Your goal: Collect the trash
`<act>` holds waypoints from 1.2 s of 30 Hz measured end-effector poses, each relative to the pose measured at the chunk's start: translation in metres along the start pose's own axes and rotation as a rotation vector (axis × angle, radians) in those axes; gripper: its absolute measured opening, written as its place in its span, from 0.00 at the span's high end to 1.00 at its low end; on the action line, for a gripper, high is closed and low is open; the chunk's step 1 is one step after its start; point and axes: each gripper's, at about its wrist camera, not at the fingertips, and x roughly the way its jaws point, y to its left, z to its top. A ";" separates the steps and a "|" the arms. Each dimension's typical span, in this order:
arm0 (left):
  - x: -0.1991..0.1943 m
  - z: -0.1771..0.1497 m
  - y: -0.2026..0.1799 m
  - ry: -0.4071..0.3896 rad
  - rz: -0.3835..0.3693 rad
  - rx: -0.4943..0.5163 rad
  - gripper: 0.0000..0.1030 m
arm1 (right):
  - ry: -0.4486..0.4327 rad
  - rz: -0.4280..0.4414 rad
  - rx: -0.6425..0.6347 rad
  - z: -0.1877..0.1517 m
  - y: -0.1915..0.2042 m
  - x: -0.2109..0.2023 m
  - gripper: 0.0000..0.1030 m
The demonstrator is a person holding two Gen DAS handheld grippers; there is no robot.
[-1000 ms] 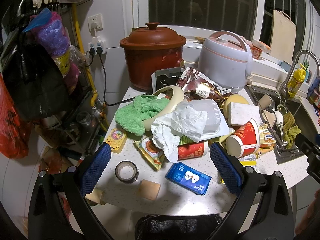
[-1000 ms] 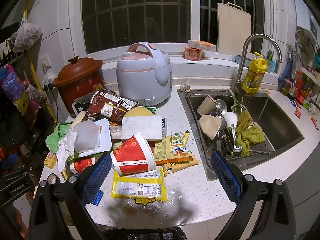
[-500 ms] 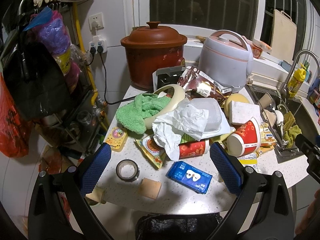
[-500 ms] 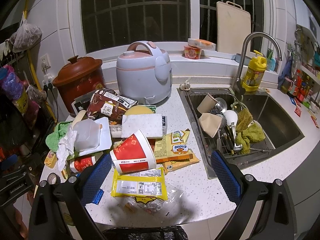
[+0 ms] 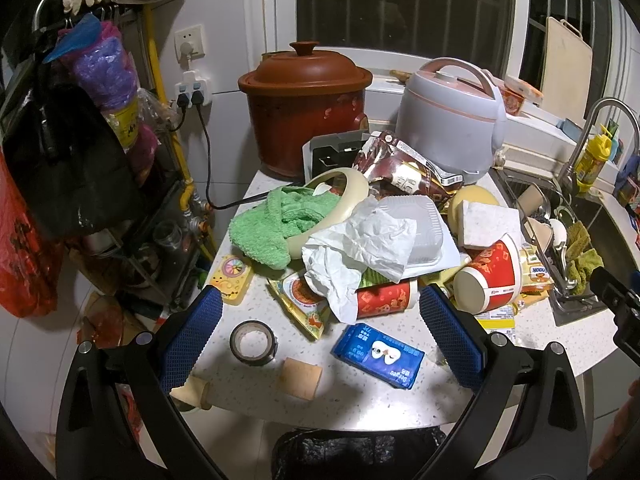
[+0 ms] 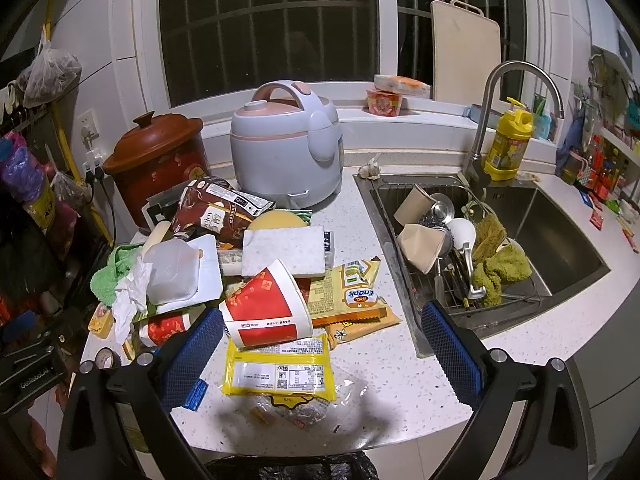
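Both grippers hang just off the near edge of the counter (image 5: 380, 408), and both are spread wide with nothing between the pads. Left gripper (image 5: 320, 336) first: right between its fingers lie a blue packet (image 5: 378, 354), a roll of tape (image 5: 252, 343) closer to the left pad, and a small tan block (image 5: 300, 378) nearest the camera. Just ahead sits the heap: crumpled white paper (image 5: 360, 248) draped over a red can (image 5: 386, 299) lying on its side, a clear plastic box (image 5: 420, 228) behind it, a green cloth (image 5: 268, 224) spilling from a cream bowl (image 5: 340, 196) off to the left. A red paper cup (image 5: 490, 280) lies tipped over just beyond the right pad. At the far back stand a brown clay pot (image 5: 306, 104) and a pale rice cooker (image 5: 452, 116).

Over to the right gripper (image 6: 322, 350), jaws apart as well. A yellow wrapper (image 6: 280, 372) lies flat between its fingers, with a clear crinkled bag (image 6: 308, 404) under its near edge. The red paper cup (image 6: 266, 310) rests on its side touching the wrapper's far edge, near the left pad. An orange snack bag (image 6: 352, 296) lies ahead, a white sponge (image 6: 286, 250) beyond the cup. Off to the right, past the right pad, the sink (image 6: 560, 232) holds a rack of dishes and a green rag (image 6: 500, 268). Below each gripper, under the counter edge, a black trash bag (image 6: 292, 468) peeks into view.
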 end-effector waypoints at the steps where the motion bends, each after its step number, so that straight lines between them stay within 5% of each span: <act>1: 0.001 -0.001 0.001 0.000 0.000 0.001 0.06 | 0.000 -0.001 -0.001 -0.001 0.000 0.000 0.05; 36: 0.008 -0.011 -0.002 0.009 0.003 0.008 0.06 | 0.006 -0.001 0.000 -0.001 0.001 0.001 0.05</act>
